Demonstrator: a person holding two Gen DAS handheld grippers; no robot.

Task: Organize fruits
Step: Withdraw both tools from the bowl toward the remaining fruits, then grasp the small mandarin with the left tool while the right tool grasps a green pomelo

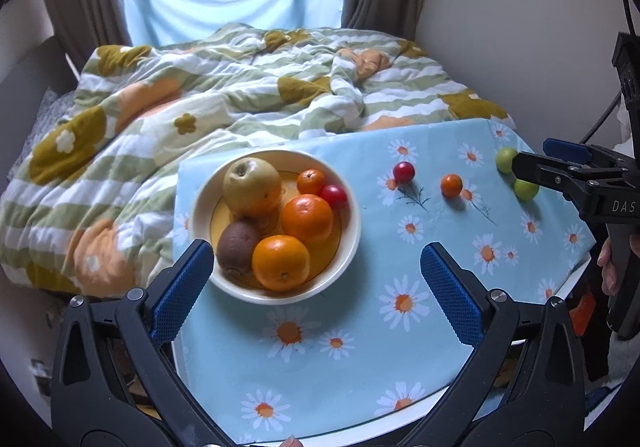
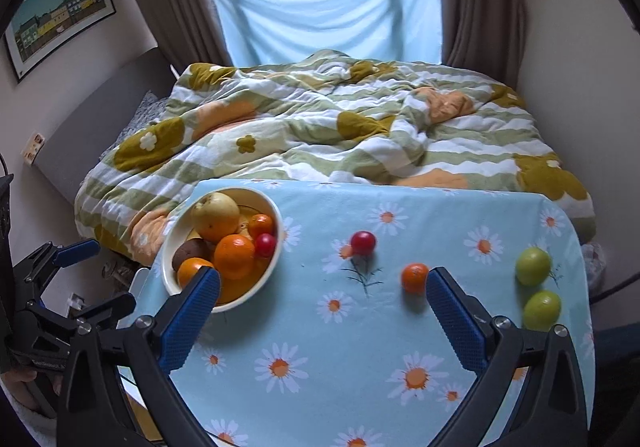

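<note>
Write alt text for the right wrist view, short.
The open right gripper hovers empty over a daisy-print tablecloth, where a small orange, a red fruit and two green fruits lie loose. A cream bowl at left holds a pear, oranges, a kiwi and a red fruit; a rumpled bed lies behind.

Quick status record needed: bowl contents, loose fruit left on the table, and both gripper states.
bowl: pear, kiwi, two large oranges, one small orange, one red fruit
loose on tablecloth: red fruit, small orange, two green fruits
left gripper: open, empty, near the bowl
right gripper: open, empty, nearest the small orange
</note>
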